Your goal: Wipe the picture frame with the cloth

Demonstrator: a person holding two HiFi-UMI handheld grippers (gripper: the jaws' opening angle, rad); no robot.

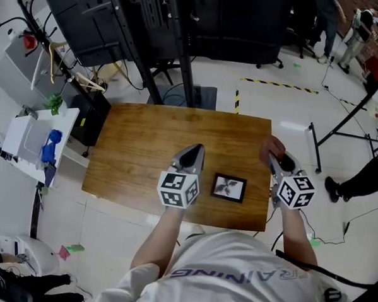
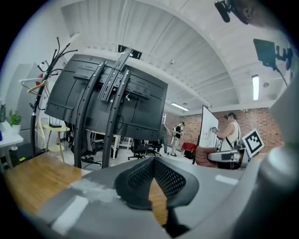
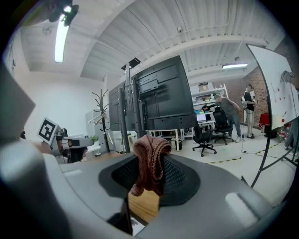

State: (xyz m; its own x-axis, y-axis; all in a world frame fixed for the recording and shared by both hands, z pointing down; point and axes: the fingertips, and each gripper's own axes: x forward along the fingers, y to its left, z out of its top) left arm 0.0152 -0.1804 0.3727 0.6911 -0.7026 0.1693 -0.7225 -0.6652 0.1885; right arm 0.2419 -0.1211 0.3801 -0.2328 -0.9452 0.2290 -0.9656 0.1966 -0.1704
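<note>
Well, in the head view the frame [image 1: 229, 188] lies flat on the wooden tabletop [image 1: 138, 150], close to its near edge and between the two tools, touched by neither. The left tongs [image 1: 192, 154] hang just left of the frame and a little farther out. The right tongs [image 1: 274, 156] sit to its right, near the tabletop's right edge, with the reddish-brown cloth [image 1: 272, 146] bunched at their tip. In the left gripper view the tongs are clenched tip to tip with nothing between them and only wood showing below. They point out across the tabletop, not at the frame. In the right gripper view the tongs are pinched on the cloth, which rises as a knitted fold above the pads and droops in front of them; the frame is not seen there. Judging from this, wiping has not begun, since the cloth is well short of the frame. To do it well, bring the right tongs left and down so the hanging fold, not the hard tips, meets the face, then drag it in flat strokes across the picture and along the border. The frame looks light and may slide on smooth wood, so the left tongs could press a corner to steady it, clear of the cloth's path.
</note>
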